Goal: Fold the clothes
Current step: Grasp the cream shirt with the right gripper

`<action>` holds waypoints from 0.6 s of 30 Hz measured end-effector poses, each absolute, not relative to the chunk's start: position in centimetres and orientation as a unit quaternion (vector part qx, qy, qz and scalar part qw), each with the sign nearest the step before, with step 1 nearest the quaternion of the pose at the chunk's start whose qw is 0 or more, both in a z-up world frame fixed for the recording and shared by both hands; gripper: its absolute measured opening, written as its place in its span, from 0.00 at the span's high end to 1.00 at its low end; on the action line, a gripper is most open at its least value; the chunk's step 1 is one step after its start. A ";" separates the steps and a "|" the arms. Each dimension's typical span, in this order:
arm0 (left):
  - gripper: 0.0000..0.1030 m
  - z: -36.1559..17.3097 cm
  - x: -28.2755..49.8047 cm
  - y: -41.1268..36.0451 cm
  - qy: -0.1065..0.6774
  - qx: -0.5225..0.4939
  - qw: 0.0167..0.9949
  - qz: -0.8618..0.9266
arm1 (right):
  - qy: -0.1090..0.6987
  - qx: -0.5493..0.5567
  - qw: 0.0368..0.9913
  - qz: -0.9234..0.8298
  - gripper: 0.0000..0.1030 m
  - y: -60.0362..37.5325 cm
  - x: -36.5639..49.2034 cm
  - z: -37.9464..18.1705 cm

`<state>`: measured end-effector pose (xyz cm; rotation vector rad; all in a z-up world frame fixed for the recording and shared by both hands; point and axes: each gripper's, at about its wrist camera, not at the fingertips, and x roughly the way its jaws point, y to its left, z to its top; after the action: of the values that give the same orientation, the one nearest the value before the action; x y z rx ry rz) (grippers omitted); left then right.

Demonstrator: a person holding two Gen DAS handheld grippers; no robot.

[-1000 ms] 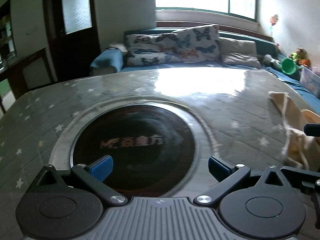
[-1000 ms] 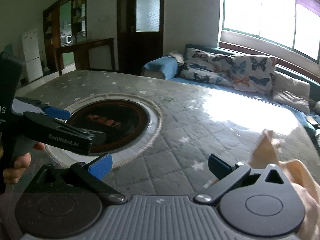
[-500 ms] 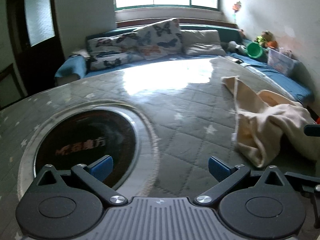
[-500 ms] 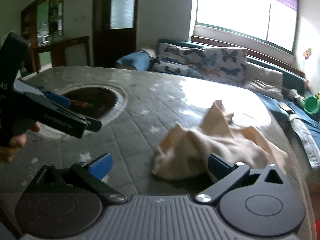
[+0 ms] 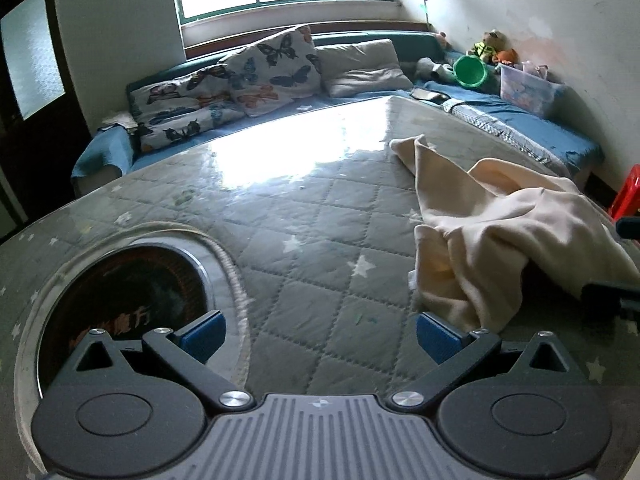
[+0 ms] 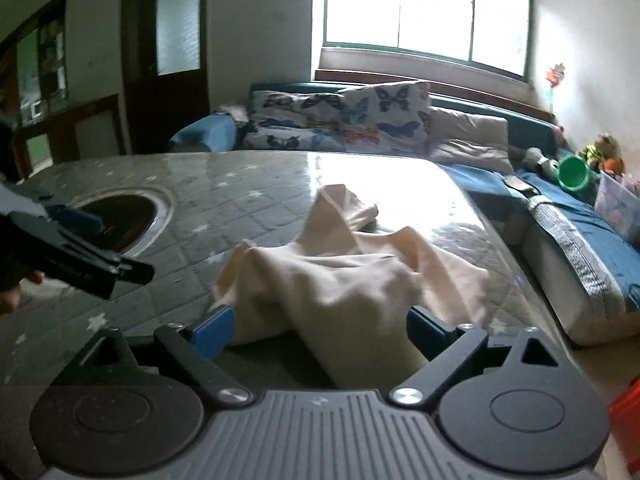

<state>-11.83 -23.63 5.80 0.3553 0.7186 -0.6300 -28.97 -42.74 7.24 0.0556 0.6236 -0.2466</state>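
A crumpled cream garment point(image 5: 500, 240) lies on the right part of the grey quilted table point(image 5: 320, 240). My left gripper point(image 5: 320, 332) stands open over bare quilt, with the garment's near edge just beyond its right fingertip. In the right wrist view the cream garment point(image 6: 344, 280) fills the middle. My right gripper point(image 6: 320, 328) has a fold of it lying between its jaws, which are wide and closing; the pads do not press on it. The left gripper point(image 6: 80, 256) shows at the left edge of that view, held in a hand.
A round dark inset point(image 5: 120, 300) sits in the table at the left. Behind the table runs a blue sofa point(image 5: 500, 108) with butterfly pillows point(image 5: 276, 68), a green bucket point(image 5: 470, 70) and a clear plastic box point(image 5: 528, 90). A red stool point(image 5: 628, 192) stands right.
Both views have swung right, away from the round inset and onto the garment. The garment now lies between the right gripper's jaws, which have narrowed slightly.
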 end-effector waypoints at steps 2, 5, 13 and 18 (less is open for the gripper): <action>0.00 5.9 -11.6 -24.2 0.346 0.170 0.871 -0.305 | 0.304 0.030 0.943 -0.129 0.13 -43.7 -28.8 7.2; 0.00 6.0 -11.3 -24.7 0.347 0.172 0.869 -0.307 | 0.305 0.037 0.942 -0.137 0.18 -45.1 -28.3 7.1; 0.00 6.4 -10.9 -25.3 0.342 0.179 0.869 -0.310 | 0.320 0.064 0.934 -0.144 0.33 -49.1 -25.7 6.2; 0.00 6.3 -10.6 -25.2 0.344 0.177 0.869 -0.308 | 0.336 0.092 0.930 -0.120 0.51 -50.4 -24.6 5.4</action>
<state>-10.58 -25.21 6.35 0.3710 0.7193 -0.6443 -24.56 -50.35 5.35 0.1884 0.6879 -0.2454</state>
